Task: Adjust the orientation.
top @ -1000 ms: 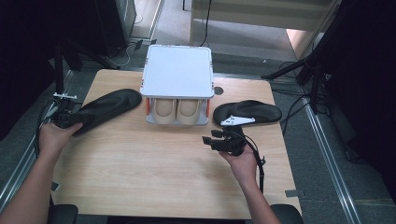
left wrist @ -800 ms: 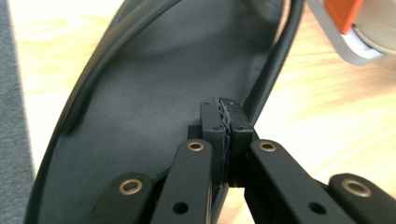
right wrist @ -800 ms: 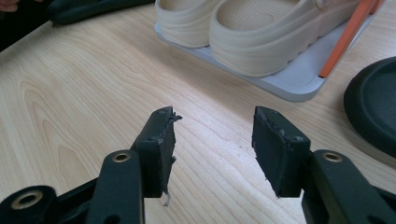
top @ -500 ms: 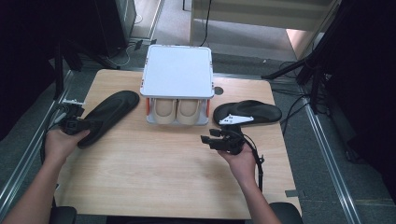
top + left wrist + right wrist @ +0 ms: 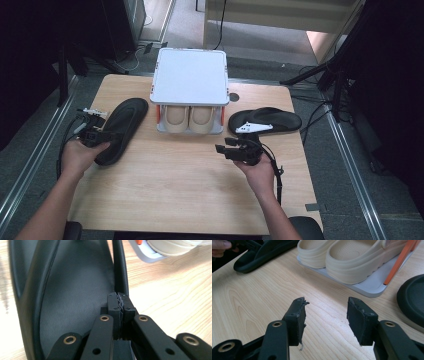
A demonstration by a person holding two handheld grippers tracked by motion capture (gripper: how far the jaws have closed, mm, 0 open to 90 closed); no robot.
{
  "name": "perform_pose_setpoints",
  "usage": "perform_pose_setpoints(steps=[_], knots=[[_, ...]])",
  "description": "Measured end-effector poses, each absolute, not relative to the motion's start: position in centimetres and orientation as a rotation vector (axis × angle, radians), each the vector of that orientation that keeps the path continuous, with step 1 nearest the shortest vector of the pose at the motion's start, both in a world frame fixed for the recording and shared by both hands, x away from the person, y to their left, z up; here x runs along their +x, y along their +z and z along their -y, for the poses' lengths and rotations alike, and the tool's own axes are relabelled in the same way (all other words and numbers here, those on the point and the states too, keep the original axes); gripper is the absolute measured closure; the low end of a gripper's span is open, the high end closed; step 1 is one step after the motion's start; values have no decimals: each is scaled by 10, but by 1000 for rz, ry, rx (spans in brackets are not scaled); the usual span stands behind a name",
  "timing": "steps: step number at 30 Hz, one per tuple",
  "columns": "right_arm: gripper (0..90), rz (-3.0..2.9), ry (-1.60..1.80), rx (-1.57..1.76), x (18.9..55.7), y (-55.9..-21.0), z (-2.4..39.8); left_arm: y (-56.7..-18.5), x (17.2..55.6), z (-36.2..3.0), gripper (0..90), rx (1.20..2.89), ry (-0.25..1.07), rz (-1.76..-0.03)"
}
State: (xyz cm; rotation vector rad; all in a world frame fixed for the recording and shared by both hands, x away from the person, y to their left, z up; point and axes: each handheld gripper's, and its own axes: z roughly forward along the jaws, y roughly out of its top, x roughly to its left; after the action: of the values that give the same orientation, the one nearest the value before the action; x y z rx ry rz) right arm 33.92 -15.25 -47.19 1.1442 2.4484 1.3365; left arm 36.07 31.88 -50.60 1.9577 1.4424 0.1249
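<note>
Black slipper's rim clenched in left tongs; right tongs released, well apart.

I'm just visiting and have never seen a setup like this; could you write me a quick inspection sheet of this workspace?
Surface: light wooden table, bare in front.
Job's things: black slipper at the left, held by its rim; second black slipper at the right, lying flat with a white tag on it.
Clutter: white shoe rack at the back, a beige pair of clogs under its top.
Grippers: left gripper shut on the slipper's edge; right gripper open, fingers empty above the wood.
Cables: one trails from each gripper.
Surroundings: grey floor, dark stands, metal rails.
</note>
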Motion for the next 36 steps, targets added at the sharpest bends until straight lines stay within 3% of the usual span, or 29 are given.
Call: perform_pose_setpoints(steps=[13, 20, 28, 36], knots=[[502, -2456, 1334, 1138, 339, -473, 151, -505, 370, -282, 892, 1932, 86, -1404], [502, -2459, 1331, 1132, 339, -473, 151, -505, 371, -286, 861, 1911, 79, -1404], [502, -2451, 1328, 1145, 338, -473, 155, -489, 365, -297, 654, 1878, 97, -1382], [502, -2444, 1320, 1159, 337, -473, 158, -479, 361, -317, 546, 1851, 166, -1402]])
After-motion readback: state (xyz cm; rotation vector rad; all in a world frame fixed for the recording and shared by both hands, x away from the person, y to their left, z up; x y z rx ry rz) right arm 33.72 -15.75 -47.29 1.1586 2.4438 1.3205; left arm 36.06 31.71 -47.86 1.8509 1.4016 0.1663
